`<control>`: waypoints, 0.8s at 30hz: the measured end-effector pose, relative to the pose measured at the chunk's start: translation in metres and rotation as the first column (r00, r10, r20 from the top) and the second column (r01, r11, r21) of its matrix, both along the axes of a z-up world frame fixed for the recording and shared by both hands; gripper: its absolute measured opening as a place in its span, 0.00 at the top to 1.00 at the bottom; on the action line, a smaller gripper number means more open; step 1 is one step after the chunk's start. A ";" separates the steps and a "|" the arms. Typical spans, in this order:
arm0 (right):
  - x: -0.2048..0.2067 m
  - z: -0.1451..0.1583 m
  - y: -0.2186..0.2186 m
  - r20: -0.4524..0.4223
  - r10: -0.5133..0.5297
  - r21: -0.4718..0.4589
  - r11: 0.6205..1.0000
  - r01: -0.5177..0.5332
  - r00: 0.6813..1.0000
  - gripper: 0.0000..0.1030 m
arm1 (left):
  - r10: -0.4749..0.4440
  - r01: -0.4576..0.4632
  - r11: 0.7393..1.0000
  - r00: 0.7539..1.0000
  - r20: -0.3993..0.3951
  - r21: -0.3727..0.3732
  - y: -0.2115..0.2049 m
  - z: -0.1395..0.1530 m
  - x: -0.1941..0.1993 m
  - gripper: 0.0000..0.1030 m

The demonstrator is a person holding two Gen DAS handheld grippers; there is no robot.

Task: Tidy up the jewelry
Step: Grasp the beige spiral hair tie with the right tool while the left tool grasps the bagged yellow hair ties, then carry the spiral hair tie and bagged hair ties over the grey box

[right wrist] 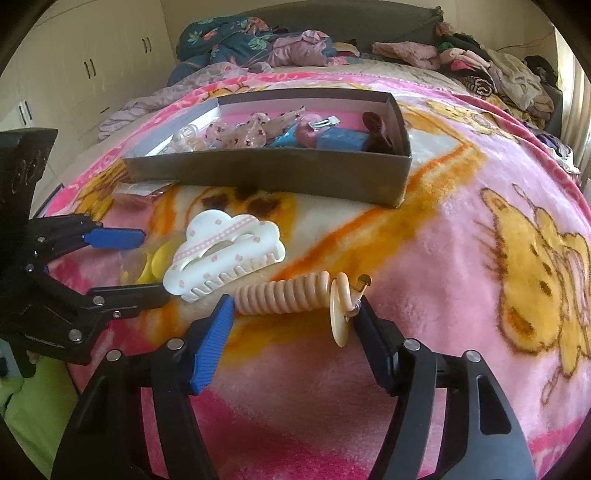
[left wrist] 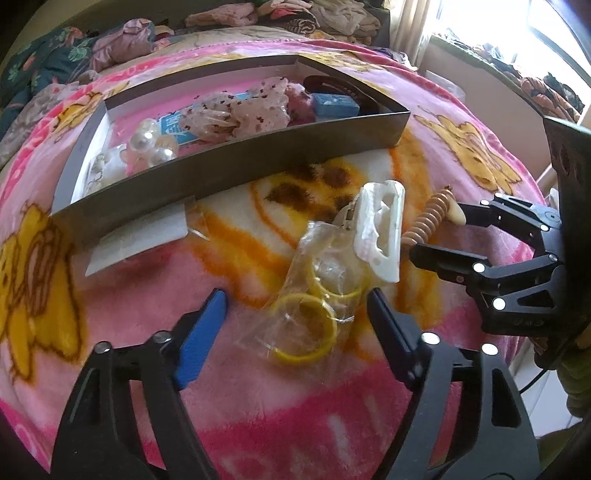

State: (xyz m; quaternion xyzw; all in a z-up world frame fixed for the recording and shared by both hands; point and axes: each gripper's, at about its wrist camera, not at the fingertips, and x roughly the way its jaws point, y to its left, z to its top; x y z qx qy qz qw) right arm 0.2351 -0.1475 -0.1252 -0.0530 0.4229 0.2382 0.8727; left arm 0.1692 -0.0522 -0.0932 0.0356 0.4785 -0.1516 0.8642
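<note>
A clear bag of yellow bangles [left wrist: 314, 306] lies on the pink blanket between the fingers of my open left gripper [left wrist: 295, 301]; it also shows in the right wrist view [right wrist: 155, 262]. A white cloud-shaped hair claw [left wrist: 382, 230] [right wrist: 225, 256] rests against the bag. A peach spiral hair tie with a disc [right wrist: 284, 295] [left wrist: 428, 218] lies between the fingers of my open right gripper [right wrist: 295, 308] [left wrist: 439, 230]. The dark open box [left wrist: 236, 166] [right wrist: 280, 173] behind holds hair clips, pearls and a blue case.
A small clear packet [right wrist: 144, 190] [left wrist: 197, 223] and a grey card flap [left wrist: 142, 236] lie by the box's front left corner. Piled clothes [right wrist: 480, 62] line the far side of the bed. Cupboards [right wrist: 88, 70] stand at left, a window [left wrist: 498, 33] at right.
</note>
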 end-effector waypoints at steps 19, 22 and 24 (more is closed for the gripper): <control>0.003 0.024 -0.013 0.026 -0.038 0.024 0.999 0.037 0.999 0.37 | -0.003 0.004 0.997 1.000 0.010 -0.073 0.009 0.010 -0.015 0.73; 0.001 0.030 -0.009 0.036 -0.028 0.027 0.999 0.027 0.999 0.37 | 0.016 -0.014 0.996 1.000 0.022 -0.086 0.016 0.017 -0.019 0.73; -0.001 0.034 -0.006 0.044 -0.020 0.031 0.999 0.018 0.999 0.37 | 0.029 -0.026 0.995 0.999 0.033 -0.098 0.021 0.022 -0.021 0.73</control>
